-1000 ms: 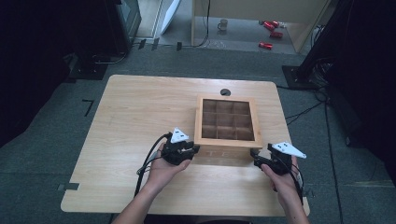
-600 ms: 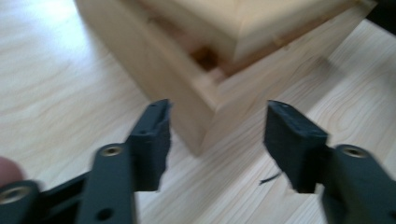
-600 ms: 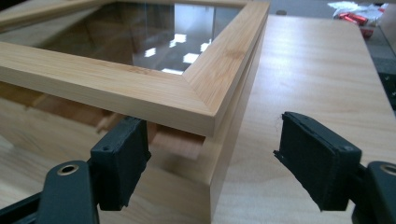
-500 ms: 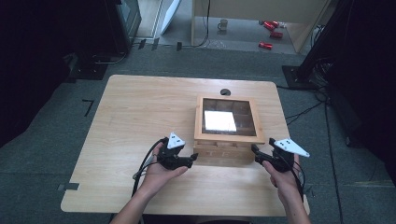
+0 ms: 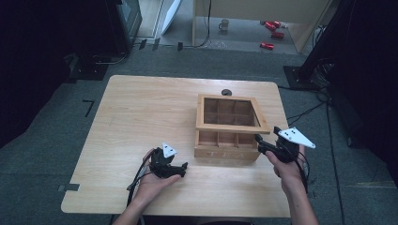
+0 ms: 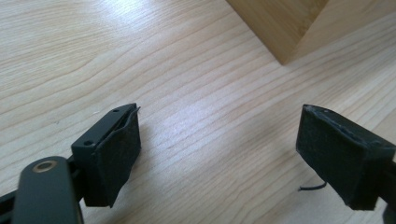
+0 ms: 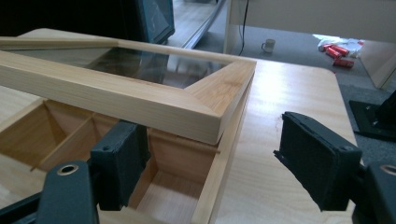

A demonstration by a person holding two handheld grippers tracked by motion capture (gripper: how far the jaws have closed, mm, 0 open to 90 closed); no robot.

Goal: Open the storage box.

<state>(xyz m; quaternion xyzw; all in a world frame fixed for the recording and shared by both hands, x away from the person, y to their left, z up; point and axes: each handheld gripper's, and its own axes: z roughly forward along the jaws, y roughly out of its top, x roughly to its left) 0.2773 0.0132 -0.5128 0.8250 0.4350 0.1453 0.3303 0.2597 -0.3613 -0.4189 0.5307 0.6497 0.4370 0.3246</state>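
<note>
I'm seeing my left gripper (image 5: 180, 168) showing as a black body topped by a small grey three-cornered plate, a dark cable trailing off it. My right gripper (image 5: 261, 142) is wearing a larger plate with dark dots. Both are carrying blocky black jaws, frayed pads and brass-ringed screws.

The pale light-wood table (image 5: 141, 122) shows fine wavy grain. At two o'clock on it stands the honey-brown wooden compartment box (image 5: 226, 151), its glass-paned lid (image 5: 232, 126) framed in lighter blond wood. Both handheld black two-jaw grippers, left (image 5: 184, 168) and right (image 5: 259, 143), carry grey-white triangular plates. The floor (image 5: 47, 168) is dull grey-green, with red cans (image 5: 272, 33) at one o'clock.
</note>
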